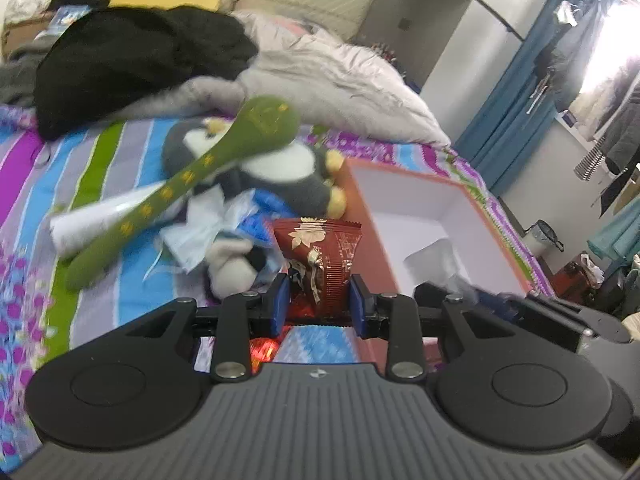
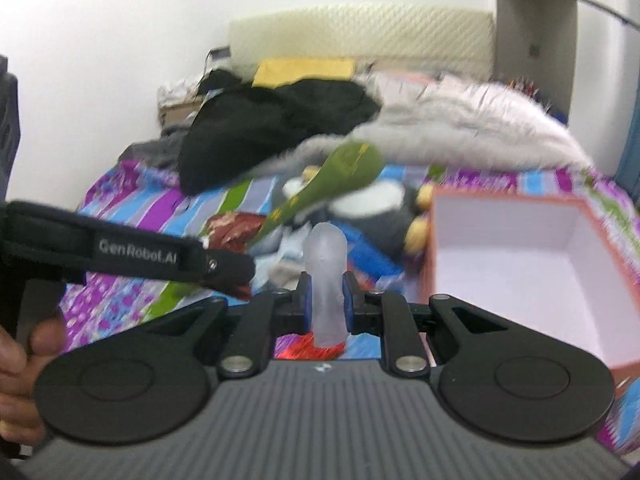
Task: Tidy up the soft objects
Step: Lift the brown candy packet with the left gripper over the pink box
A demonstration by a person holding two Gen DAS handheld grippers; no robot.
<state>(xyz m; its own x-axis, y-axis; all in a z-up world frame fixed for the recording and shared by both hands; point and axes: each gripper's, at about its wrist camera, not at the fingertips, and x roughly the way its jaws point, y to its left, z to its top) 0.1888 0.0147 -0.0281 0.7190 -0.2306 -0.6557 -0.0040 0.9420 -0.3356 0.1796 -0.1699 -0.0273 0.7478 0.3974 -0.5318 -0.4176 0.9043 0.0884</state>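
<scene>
The left claw (image 1: 319,302) is pinching a dark red foil snack packet (image 1: 320,260) between its blue pads, holding it upright just left of the open box (image 1: 456,196). The right claw (image 2: 325,300) is gripping a pale translucent soft piece (image 2: 326,280), which is standing up between its fingers, with the same box (image 2: 520,256) lying to the right and showing a white inside and orange-red walls. Both claws are hovering over a bed covered by a striped, flowered sheet (image 1: 132,152). Farther off on the sheet, a grey and white plush penguin (image 1: 280,168) is lying beside the box's far left corner, with a long green padded mallet (image 1: 188,180) resting across it and crumpled blue and white wrappers (image 1: 224,224) piling up near it. A black garment (image 1: 140,60) and a pale quilt (image 1: 340,76) are bunching up at the far end of the bed.
</scene>
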